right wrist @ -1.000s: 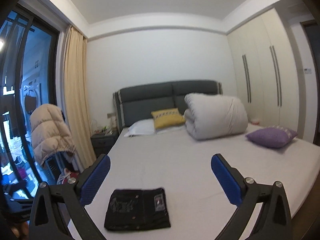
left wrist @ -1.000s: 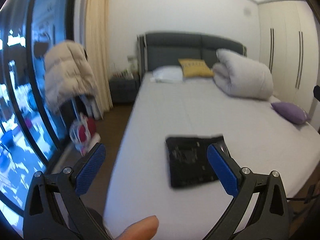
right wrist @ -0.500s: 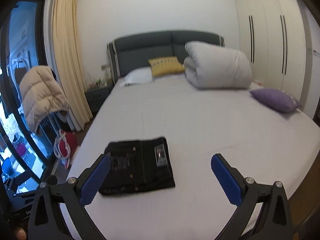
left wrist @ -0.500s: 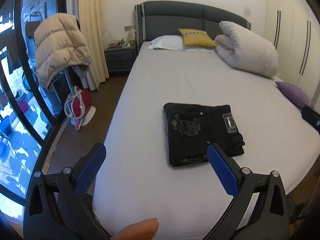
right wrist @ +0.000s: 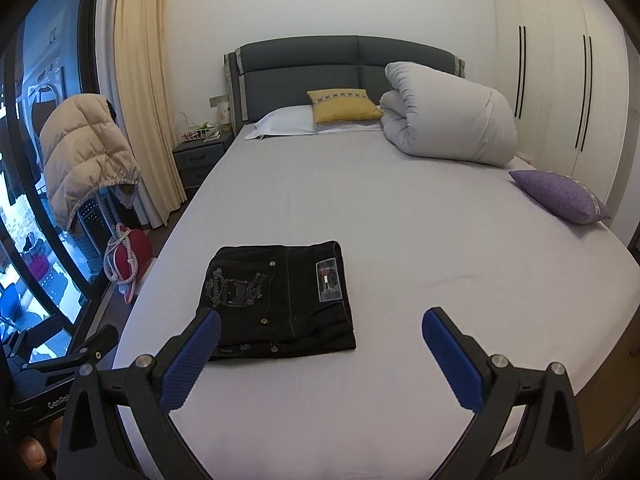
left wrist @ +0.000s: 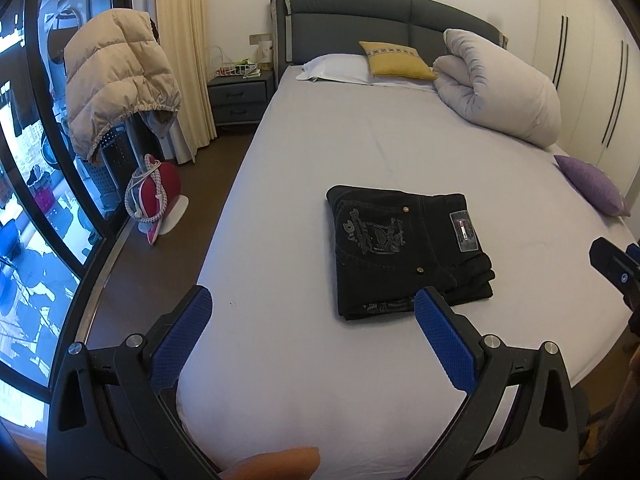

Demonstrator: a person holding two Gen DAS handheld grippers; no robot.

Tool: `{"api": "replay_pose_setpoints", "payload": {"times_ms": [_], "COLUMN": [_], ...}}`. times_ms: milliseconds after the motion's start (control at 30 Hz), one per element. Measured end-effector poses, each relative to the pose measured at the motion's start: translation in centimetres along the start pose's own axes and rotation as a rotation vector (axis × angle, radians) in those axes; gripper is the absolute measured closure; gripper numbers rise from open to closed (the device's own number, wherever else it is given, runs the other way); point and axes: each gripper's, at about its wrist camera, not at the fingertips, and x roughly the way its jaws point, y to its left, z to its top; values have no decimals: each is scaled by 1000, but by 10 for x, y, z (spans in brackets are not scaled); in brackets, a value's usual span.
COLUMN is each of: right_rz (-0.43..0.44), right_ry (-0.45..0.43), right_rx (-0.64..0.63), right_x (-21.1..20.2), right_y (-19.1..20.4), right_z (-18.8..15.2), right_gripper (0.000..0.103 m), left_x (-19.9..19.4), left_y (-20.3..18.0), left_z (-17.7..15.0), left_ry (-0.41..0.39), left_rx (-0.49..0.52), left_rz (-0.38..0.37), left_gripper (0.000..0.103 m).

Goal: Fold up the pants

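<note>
The black pants (left wrist: pixel 404 246) lie folded into a compact rectangle on the grey bed sheet (left wrist: pixel 340 152), near the foot of the bed. They also show in the right wrist view (right wrist: pixel 280 300). My left gripper (left wrist: pixel 312 302) is open and empty, held above the bed's near edge, short of the pants. My right gripper (right wrist: pixel 320 324) is open and empty, held above the sheet just in front of the pants. The right gripper's tip shows at the right edge of the left wrist view (left wrist: pixel 616 268).
A rolled white duvet (left wrist: pixel 500 84), a yellow cushion (left wrist: pixel 396 60), a white pillow (left wrist: pixel 336 68) and a purple cushion (left wrist: pixel 596 184) lie on the bed. Left of it are a nightstand (left wrist: pixel 240 96), a beige jacket (left wrist: pixel 116 80), a red bag (left wrist: pixel 156 192) and glass doors.
Both grippers have tilted down and settled, so the folded pants sit higher in both views. The pants have not moved. Both grippers stay open.
</note>
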Motion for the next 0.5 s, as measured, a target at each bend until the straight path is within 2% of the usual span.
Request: {"api": "replay_pose_setpoints", "payload": {"times_ms": [500], "right_rz": [14], "right_ry": [39], "right_rx": [-18], "right_x": [13], "right_y": [6], "right_z": [-2], "right_gripper": [0], "left_x": [14], "left_y": [3], "left_z": [-4], "left_ry": [20], "left_rx": [-5], "left_rz": [-11], "left_gripper": [0]}}
